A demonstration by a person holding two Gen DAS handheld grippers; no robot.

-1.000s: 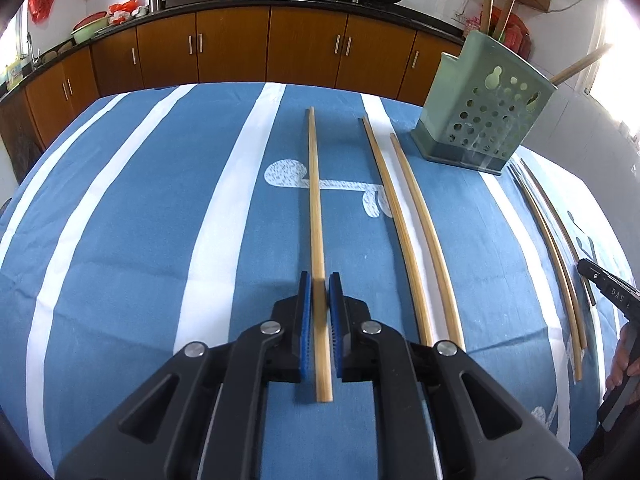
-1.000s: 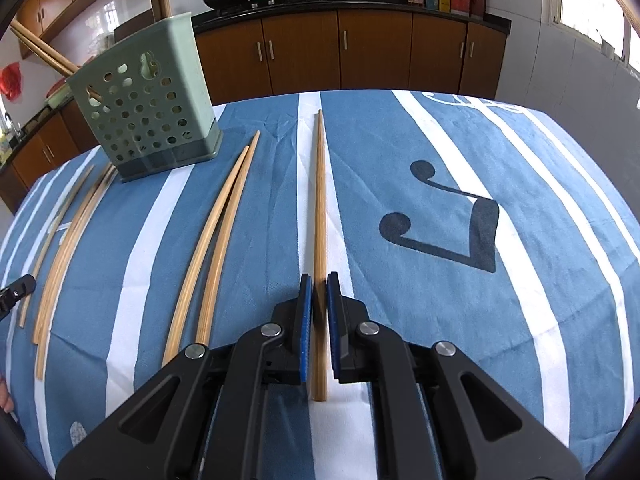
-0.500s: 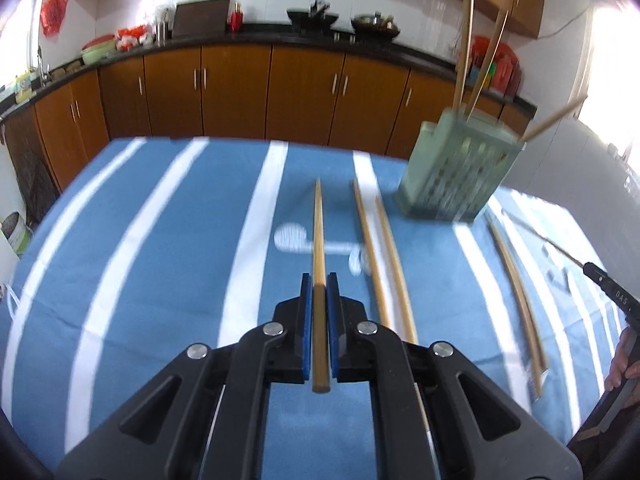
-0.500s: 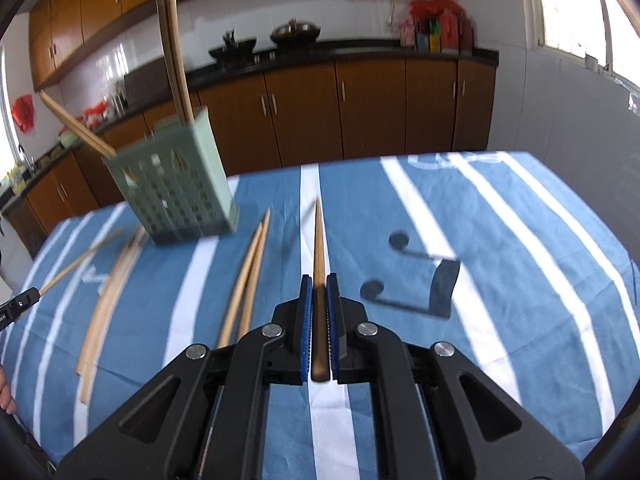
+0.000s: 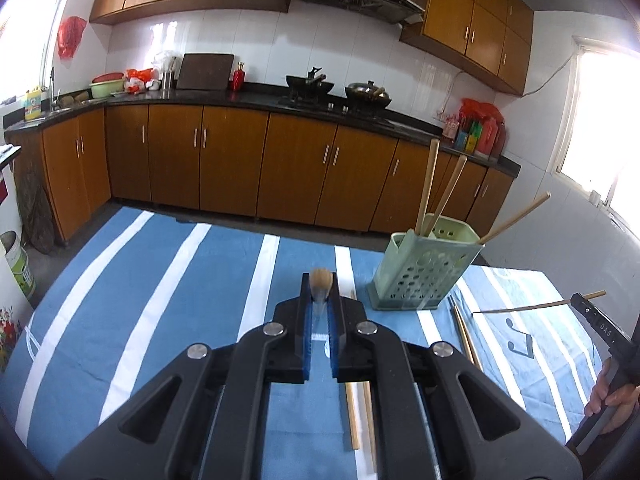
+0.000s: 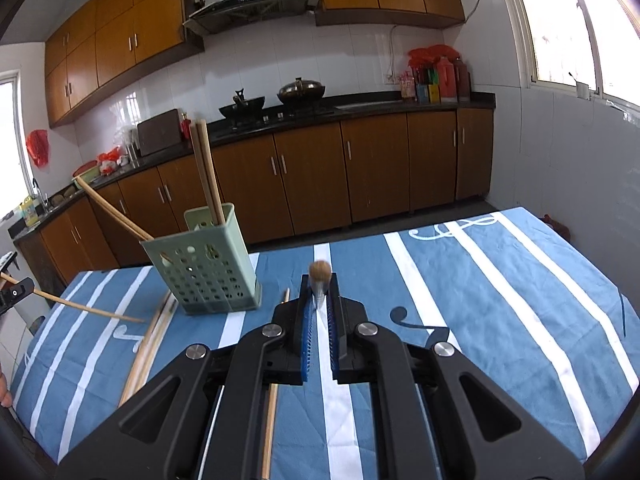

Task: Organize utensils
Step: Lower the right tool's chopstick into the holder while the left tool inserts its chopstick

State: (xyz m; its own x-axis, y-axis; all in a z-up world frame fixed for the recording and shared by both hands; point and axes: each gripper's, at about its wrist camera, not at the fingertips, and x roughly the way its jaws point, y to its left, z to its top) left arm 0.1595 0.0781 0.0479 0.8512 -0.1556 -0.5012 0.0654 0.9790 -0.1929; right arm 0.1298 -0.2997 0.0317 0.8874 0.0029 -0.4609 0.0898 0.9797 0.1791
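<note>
Wooden chopstick (image 5: 321, 280) clamped in left gripper (image 5: 320, 312) jaws, another (image 6: 320, 270) in right gripper (image 6: 319, 312), both airborne; tilting tips downward, aligning above green holder (image 5: 420, 276) before lowering.

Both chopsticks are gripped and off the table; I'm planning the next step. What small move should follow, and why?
Probably carry the left gripper toward the green holder first. Each gripper is shut on a chopstick, the right gripper too, and the holder's open top already has chopsticks standing in it.
</note>
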